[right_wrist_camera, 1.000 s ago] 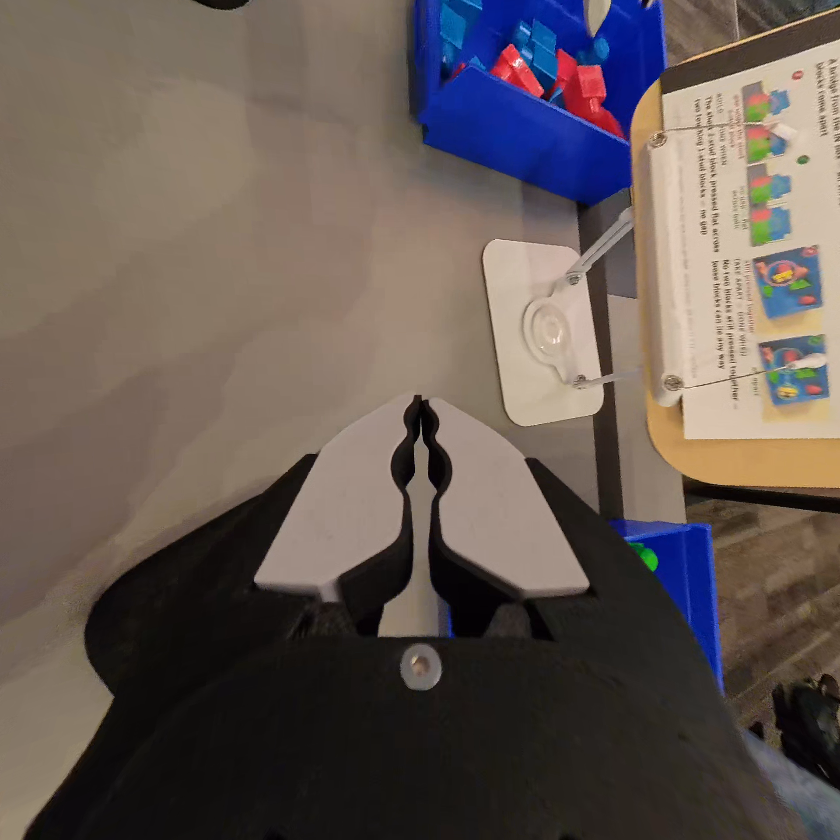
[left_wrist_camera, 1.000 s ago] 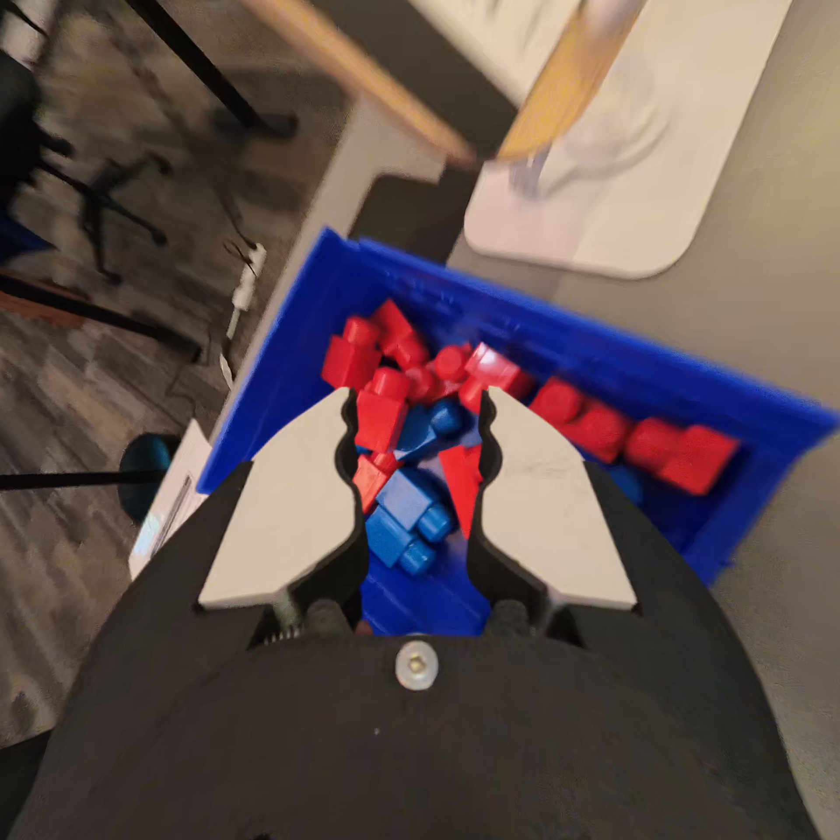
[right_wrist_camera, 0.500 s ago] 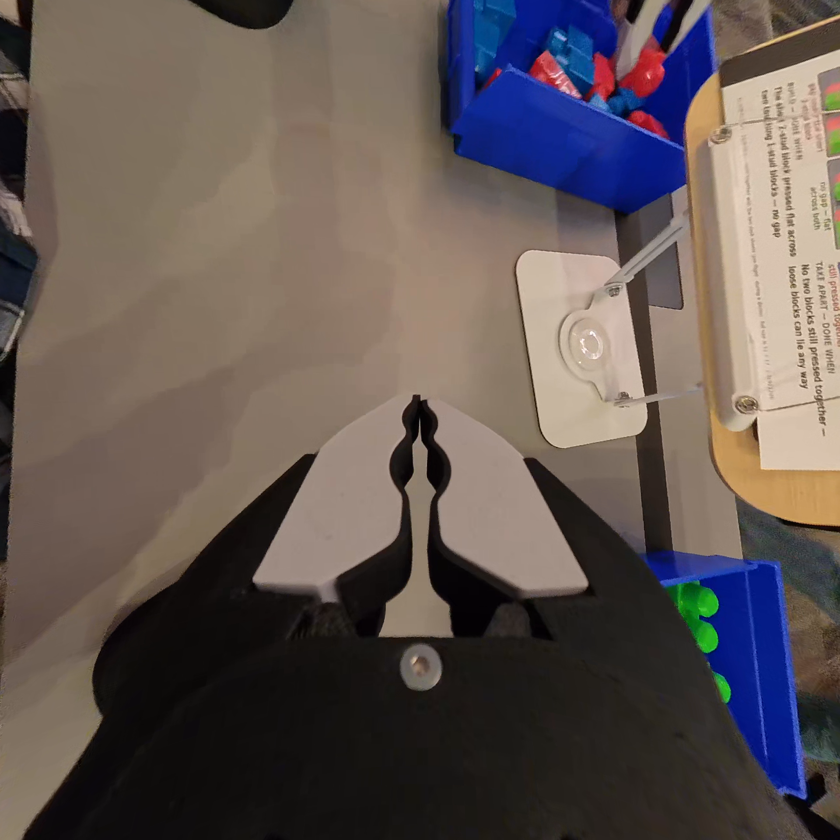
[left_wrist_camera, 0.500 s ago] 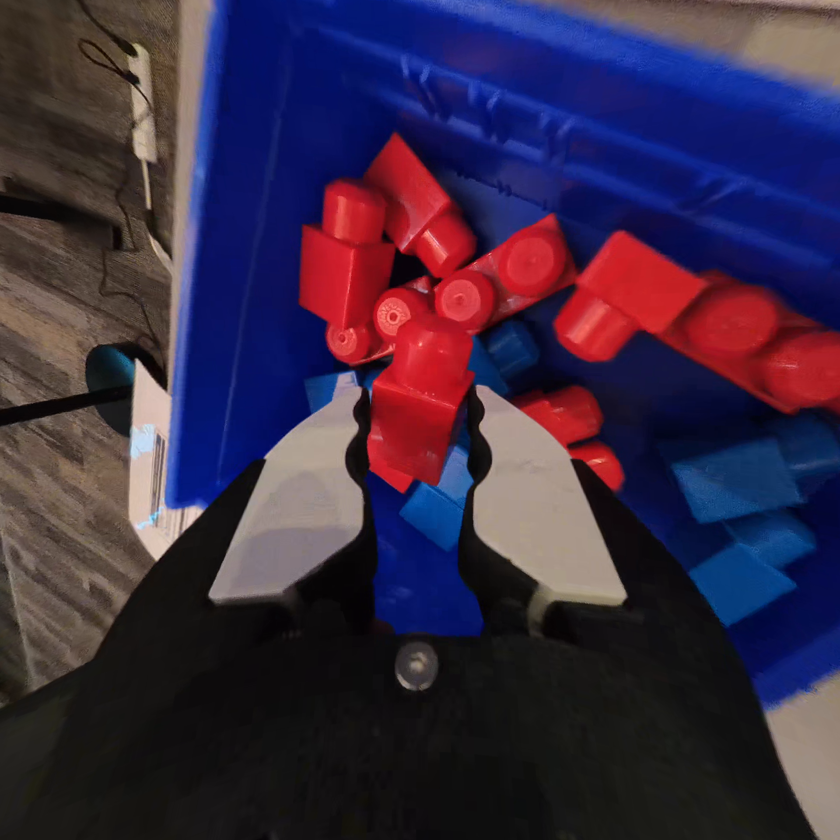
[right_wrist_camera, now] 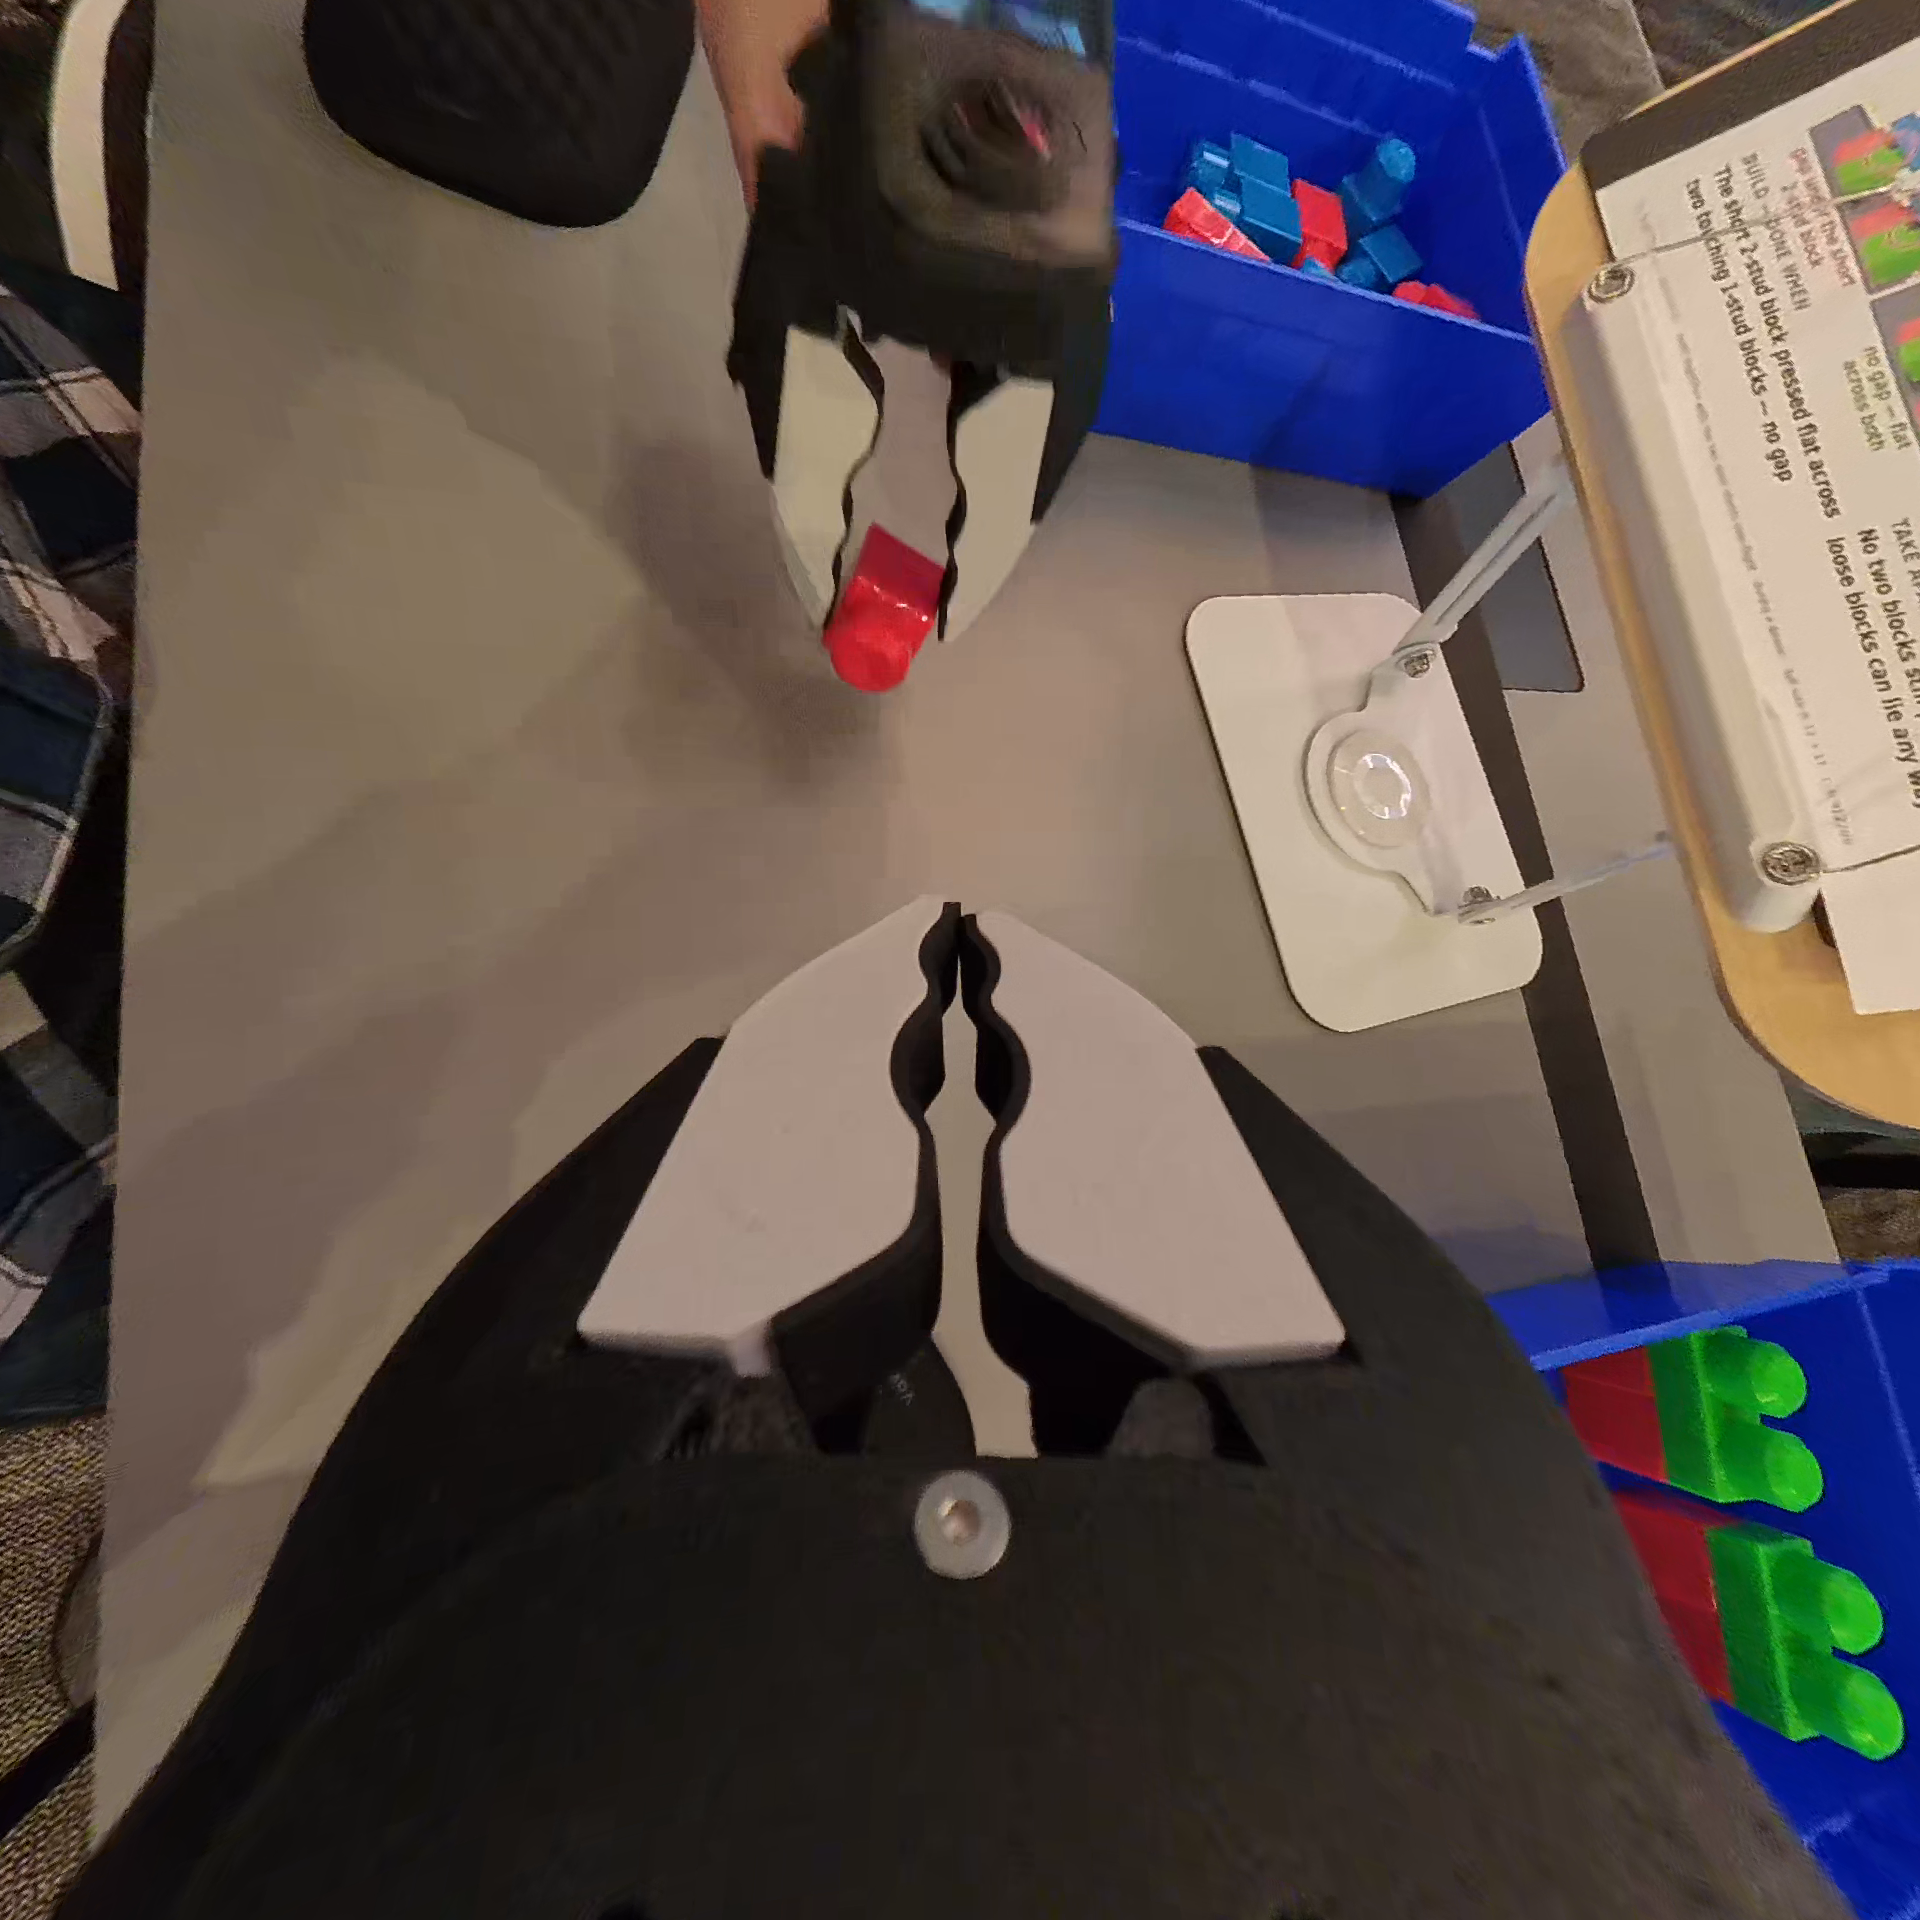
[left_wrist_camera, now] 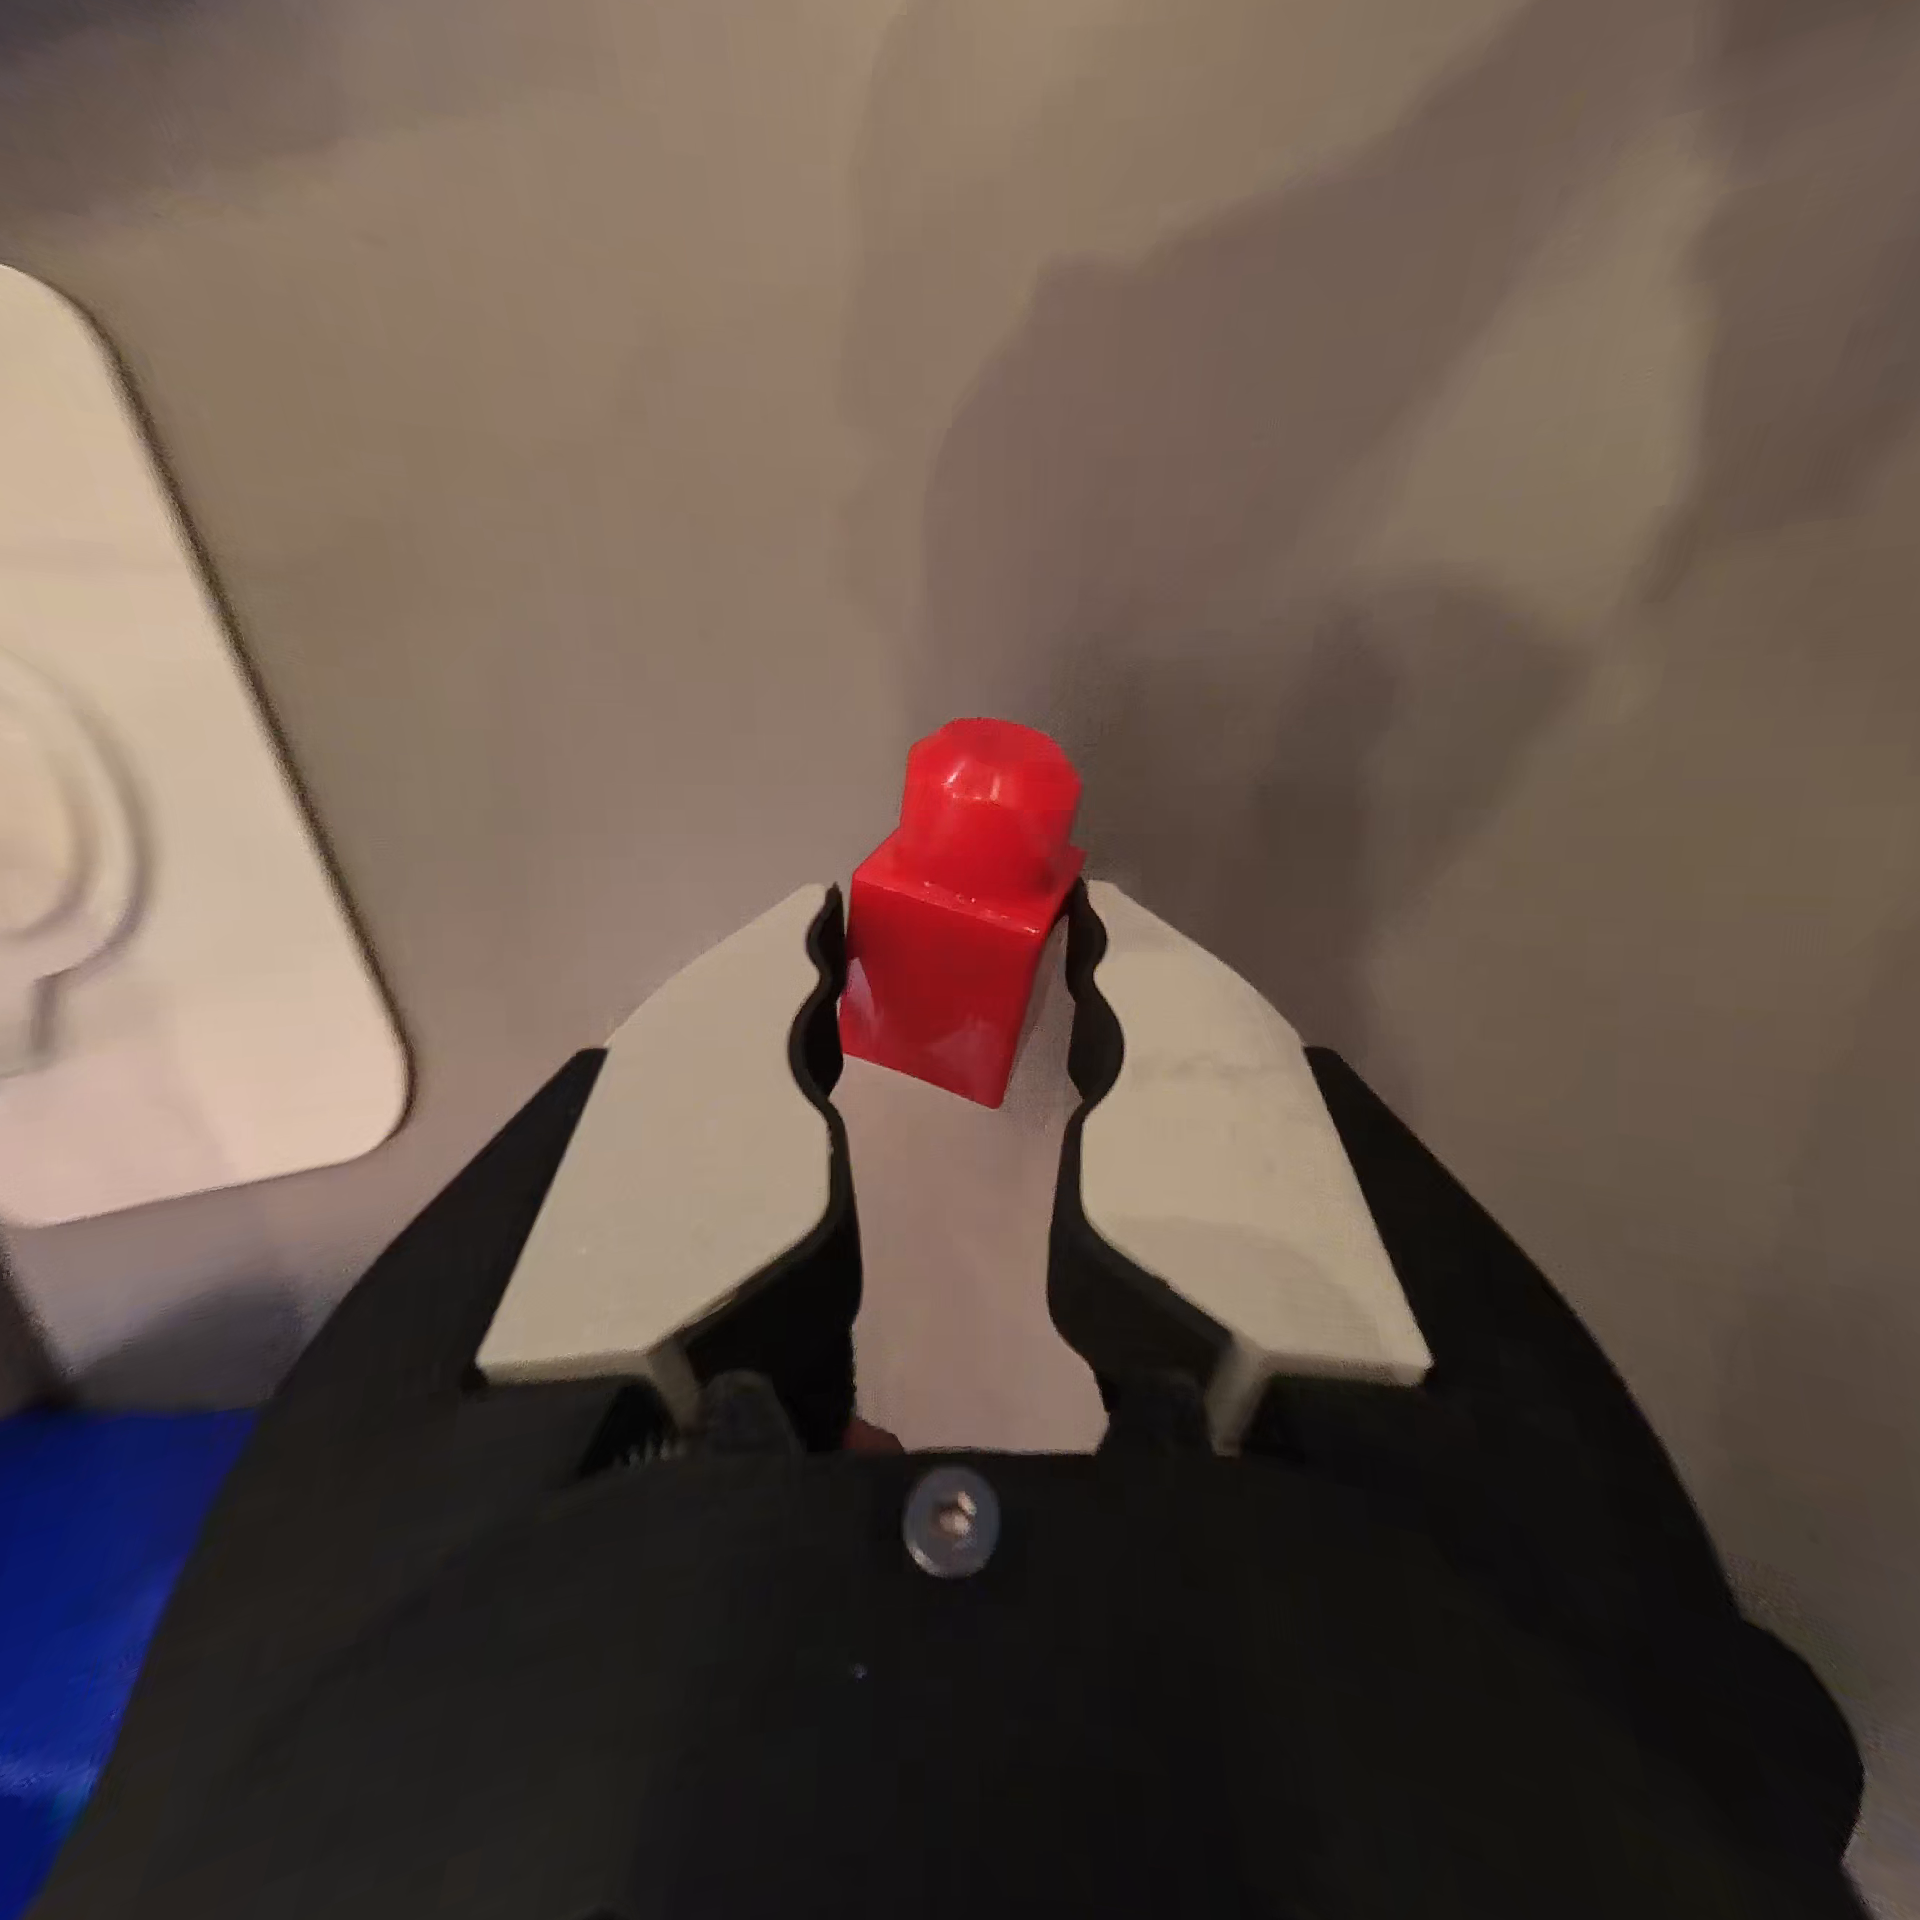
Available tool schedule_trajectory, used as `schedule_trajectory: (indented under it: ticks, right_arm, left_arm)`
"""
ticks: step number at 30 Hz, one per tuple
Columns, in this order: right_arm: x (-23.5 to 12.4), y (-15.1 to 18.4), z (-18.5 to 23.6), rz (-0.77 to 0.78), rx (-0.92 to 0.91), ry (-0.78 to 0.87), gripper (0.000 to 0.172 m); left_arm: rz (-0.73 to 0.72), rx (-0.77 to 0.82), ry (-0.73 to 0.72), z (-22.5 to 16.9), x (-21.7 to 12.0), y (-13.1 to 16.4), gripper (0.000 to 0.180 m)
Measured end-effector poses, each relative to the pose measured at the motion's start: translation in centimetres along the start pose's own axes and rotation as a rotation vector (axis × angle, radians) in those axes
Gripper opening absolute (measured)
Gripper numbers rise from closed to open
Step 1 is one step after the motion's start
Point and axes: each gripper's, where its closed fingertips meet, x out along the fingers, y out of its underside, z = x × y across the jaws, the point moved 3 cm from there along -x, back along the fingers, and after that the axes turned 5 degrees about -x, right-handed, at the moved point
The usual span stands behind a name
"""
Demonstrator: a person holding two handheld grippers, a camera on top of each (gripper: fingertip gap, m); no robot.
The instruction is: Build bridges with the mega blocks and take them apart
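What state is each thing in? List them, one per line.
Left gripper: shut on a red block.
Red block: held above the table, stud pointing away from the gripper.
Right gripper: shut, holding nothing.
Far blue bin: holds loose red and blue blocks.
Near blue bin: holds green blocks pressed onto red ones.

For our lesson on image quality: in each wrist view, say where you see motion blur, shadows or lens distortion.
Left wrist view: the red block in the left gripper is fairly sharp, while the white plate at the left edge is smeared; soft shadows mottle the grey table. Right wrist view: the left gripper's black body is blurred, a shadow lies beneath the block, and wide-angle distortion bends the table edges.
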Motion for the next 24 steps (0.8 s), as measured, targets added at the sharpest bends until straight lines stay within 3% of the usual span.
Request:
schedule_trajectory:
  ticks: [4, 7, 9, 11, 13, 15, 17, 19, 22, 24]
  right_arm:
    - [-0.6, -0.1, 1.1, -0.004, 0.001, -0.009, 0.0]
    - [-1.2, -0.2, 1.2, -0.009, -0.001, 0.006, 0.0]
    - [-1.7, -0.3, 1.1, -0.014, 0.002, 0.022, 0.0]
    - [-2.1, -0.3, 1.2, -0.025, 0.008, 0.031, 0.0]
    - [-2.4, -0.5, 1.3, -0.049, 0.017, 0.034, 0.0]
    - [-2.5, -0.8, 1.4, -0.08, 0.026, 0.031, 0.0]
    - [-2.3, -1.3, 1.7, -0.102, 0.035, 0.02, 0.0]
    - [-1.9, -1.4, 2.2, -0.085, 0.03, 0.006, 0.0]
    - [-1.6, -1.4, 2.8, -0.045, 0.021, -0.005, 0.0]
    - [-1.5, -1.6, 3.2, -0.047, 0.021, -0.011, 0.0]
  left_arm:
    - [-0.007, -0.081, 0.106, -0.3, 2.8, 0.2, 0.04]
    - [-0.042, -0.138, 0.073, 0.0, 1.7, 0.4, 0.066]
    - [-0.148, -0.165, 0.033, 0.7, -1.7, 0.4, 0.061]
    - [-0.218, -0.173, -0.123, 3.6, -6.6, 2.1, 0.051]
    - [-0.222, -0.199, -0.289, 8.1, -10.8, 5.6, 0.043]
    - [-0.202, -0.276, -0.333, 12.7, -12.6, 9.6, 0.043]
    - [-0.187, -0.321, -0.289, 16.1, -11.9, 12.5, 0.046]
    - [-0.082, -0.312, -0.301, 19.0, -9.9, 15.4, 0.048]
    - [0.084, -0.263, -0.279, 21.2, -6.5, 18.6, 0.049]
    - [0.107, -0.257, -0.236, 21.7, -4.7, 19.4, 0.047]
